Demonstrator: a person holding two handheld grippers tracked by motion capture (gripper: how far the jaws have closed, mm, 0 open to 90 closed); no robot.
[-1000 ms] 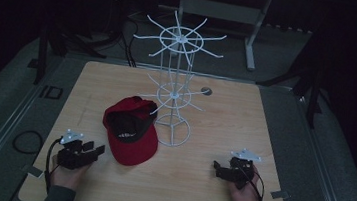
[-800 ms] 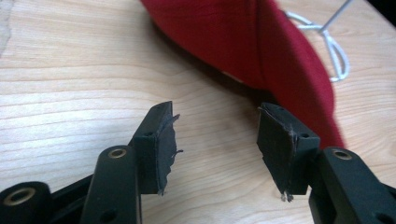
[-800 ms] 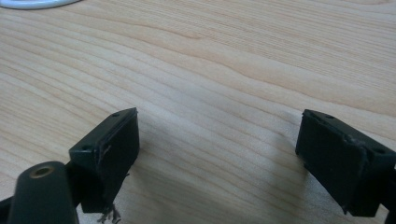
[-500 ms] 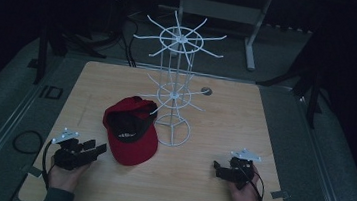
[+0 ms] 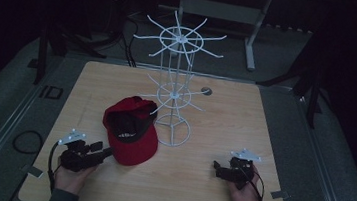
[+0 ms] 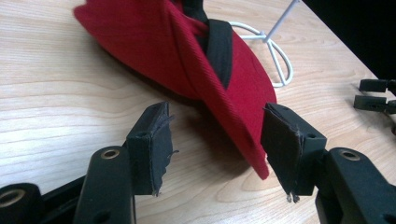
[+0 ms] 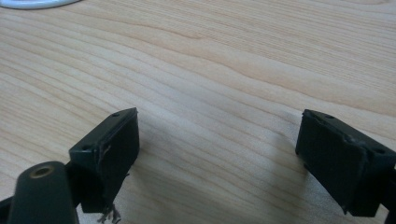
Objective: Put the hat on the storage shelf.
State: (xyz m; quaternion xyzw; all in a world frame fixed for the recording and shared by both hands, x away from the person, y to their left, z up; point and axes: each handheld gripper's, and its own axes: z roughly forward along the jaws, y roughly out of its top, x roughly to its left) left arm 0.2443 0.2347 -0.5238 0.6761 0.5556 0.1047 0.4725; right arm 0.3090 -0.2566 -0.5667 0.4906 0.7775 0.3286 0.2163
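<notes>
A red cap [image 5: 130,130] with a black inner band lies on the wooden table, left of a white wire rack [image 5: 175,87]. My left gripper [image 5: 103,151] rests near the table's front left, open, its jaws pointing at the cap's brim. In the left gripper view the brim [image 6: 243,121] reaches between the two pads [image 6: 152,140] without being pinched. My right gripper [image 5: 217,168] sits at the front right, open, with bare wood between its pads [image 7: 114,149].
The rack's round wire base [image 5: 173,130] stands just right of the cap, with hooked arms spreading at two levels. A small round grommet [image 5: 206,91] sits in the table [image 5: 264,124] behind the rack. Grey floor and dark stands surround the table.
The left gripper has crept a little to the right, toward the cap's brim. The right gripper has stayed where it was.
</notes>
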